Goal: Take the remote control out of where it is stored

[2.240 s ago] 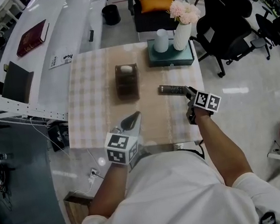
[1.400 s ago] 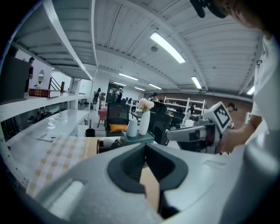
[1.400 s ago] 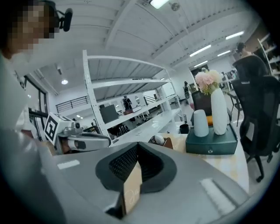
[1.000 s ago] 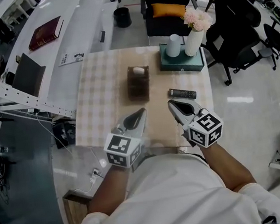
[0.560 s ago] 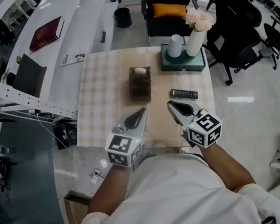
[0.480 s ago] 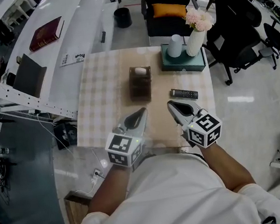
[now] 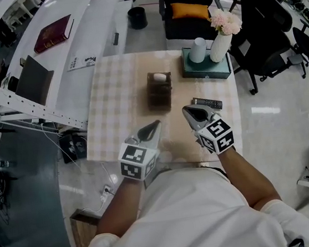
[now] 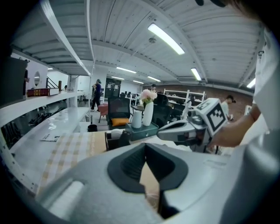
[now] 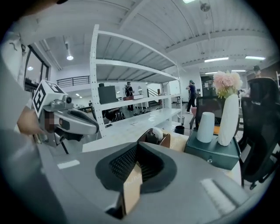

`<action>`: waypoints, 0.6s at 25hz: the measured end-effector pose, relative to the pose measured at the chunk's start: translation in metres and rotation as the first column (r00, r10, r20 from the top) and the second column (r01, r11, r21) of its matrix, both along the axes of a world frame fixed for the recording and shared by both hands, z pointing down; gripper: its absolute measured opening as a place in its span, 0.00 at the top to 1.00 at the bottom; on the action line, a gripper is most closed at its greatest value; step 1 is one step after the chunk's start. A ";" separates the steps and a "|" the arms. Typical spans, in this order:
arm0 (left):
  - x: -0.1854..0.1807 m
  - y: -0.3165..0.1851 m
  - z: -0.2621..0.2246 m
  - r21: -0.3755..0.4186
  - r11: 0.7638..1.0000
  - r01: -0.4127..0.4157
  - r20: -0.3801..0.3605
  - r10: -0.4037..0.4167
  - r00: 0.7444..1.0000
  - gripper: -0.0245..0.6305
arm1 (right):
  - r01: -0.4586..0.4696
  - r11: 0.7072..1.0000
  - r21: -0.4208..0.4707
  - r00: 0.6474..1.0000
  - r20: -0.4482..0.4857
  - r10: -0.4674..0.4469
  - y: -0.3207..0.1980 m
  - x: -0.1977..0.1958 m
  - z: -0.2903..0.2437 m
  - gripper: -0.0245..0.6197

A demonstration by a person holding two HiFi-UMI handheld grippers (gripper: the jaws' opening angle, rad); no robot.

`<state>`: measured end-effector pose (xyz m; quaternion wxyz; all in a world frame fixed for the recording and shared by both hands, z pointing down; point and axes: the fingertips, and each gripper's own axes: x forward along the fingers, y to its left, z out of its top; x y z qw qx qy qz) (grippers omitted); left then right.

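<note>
Remote control (image 7: pixel 207 103) flat on table (image 7: pixel 112 97)

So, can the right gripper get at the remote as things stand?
Probably yes: the remote lies bare on the table close beside the right gripper, nothing between them, though its shut jaws must open first.

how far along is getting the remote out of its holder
Looks done: the remote control lies flat on the table, outside the brown holder box and to its right. In hand: nothing; the left claw and right claw are both shut and empty, and neither grips the remote. Left: seemingly nothing for the removal itself.
</note>
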<state>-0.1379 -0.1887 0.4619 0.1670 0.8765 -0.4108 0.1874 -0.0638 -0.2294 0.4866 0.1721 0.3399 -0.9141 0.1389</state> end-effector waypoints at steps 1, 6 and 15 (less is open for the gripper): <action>-0.002 0.000 0.002 -0.003 1.000 -0.001 0.006 0.001 1.000 0.96 | 0.007 1.000 0.012 1.000 -0.026 -0.007 -0.005 -0.004 0.004 0.95; -0.015 0.000 0.008 -0.007 1.000 0.016 0.018 -0.016 1.000 0.96 | 0.030 0.999 0.046 0.990 -0.141 -0.023 -0.030 -0.018 0.024 0.93; -0.035 0.002 0.014 -0.021 0.999 0.050 0.010 -0.050 0.999 0.96 | 0.081 0.992 0.092 0.948 -0.315 -0.048 -0.071 -0.035 0.039 0.77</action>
